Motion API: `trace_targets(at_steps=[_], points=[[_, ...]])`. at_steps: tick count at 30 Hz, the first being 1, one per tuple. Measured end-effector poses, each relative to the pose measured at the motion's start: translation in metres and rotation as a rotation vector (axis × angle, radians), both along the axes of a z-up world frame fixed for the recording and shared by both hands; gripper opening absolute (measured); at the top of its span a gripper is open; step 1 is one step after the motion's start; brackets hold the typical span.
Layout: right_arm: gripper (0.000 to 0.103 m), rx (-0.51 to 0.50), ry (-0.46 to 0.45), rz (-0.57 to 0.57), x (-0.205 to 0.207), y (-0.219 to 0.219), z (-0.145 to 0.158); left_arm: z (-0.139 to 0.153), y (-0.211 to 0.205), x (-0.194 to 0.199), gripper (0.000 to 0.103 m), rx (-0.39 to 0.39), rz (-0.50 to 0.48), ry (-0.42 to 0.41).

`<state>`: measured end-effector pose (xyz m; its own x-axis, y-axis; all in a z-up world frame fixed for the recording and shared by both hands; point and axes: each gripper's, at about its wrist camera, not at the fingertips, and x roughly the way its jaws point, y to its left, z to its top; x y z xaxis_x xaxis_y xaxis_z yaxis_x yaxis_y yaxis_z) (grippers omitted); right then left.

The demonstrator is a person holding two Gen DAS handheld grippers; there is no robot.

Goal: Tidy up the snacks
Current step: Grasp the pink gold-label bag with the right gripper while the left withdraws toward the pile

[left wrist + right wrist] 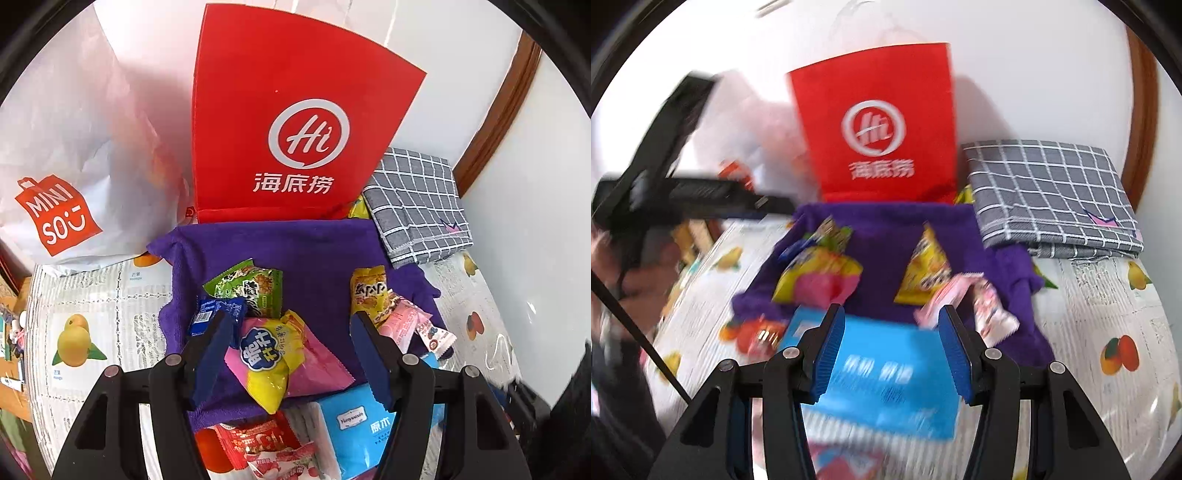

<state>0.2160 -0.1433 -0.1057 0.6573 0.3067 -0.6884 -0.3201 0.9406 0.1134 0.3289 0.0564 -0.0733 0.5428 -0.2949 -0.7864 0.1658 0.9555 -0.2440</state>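
Several snack packets lie on a purple towel point(314, 251): a green packet point(251, 288), a blue packet point(210, 310), a yellow and pink bag point(273, 358), a yellow packet point(369, 291) and pink packets point(406, 325). My left gripper point(291, 328) is open and empty above the yellow and pink bag. In the blurred right wrist view, my right gripper point(892, 325) is open and empty above a blue tissue pack point(886, 376). The yellow and pink bag point(820, 280) and the yellow packet point(927, 273) lie beyond it.
A red paper bag point(291, 122) stands behind the towel, with a white MINISO bag point(66, 184) to its left and a folded grey checked cloth point(417, 203) to its right. A blue tissue pack point(354, 424) and red packets point(266, 446) lie near me. The left gripper's body point(665, 147) crosses the right view.
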Motion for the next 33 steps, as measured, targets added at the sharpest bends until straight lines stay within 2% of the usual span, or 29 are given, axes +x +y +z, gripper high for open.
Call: trace_targets(at_steps=[2,6,13,15,20,24,27,30,33], points=[[0.054,0.019,0.019,0.026,-0.016,0.001,0.000,0.004,-0.001,-0.003,0.064,-0.004,-0.005,-0.008],[0.069,0.067,0.080,0.029,-0.038,-0.001,-0.010,0.009,-0.002,-0.008,0.064,-0.009,-0.014,-0.017],[0.069,0.053,0.174,0.035,-0.054,0.017,-0.034,0.017,-0.006,-0.016,0.064,-0.019,-0.041,-0.025],[0.069,0.007,0.191,0.042,-0.055,0.027,-0.041,0.019,-0.007,-0.018,0.064,-0.022,-0.045,-0.031],[0.069,-0.189,0.185,0.021,-0.062,0.048,-0.053,0.022,-0.008,-0.019,0.065,-0.027,-0.053,-0.030],[0.069,-0.259,0.183,0.020,-0.076,0.044,-0.064,0.025,-0.008,-0.022,0.065,-0.026,-0.057,-0.033],[0.068,-0.244,0.217,0.007,-0.080,0.033,-0.073,0.027,-0.007,-0.023,0.065,-0.029,-0.059,-0.041],[0.065,-0.185,0.246,-0.008,-0.080,0.023,-0.082,0.029,-0.006,-0.025,0.065,-0.032,-0.056,-0.046],[0.065,-0.114,0.219,-0.023,-0.079,0.019,-0.085,0.029,-0.005,-0.025,0.065,-0.030,-0.053,-0.047]])
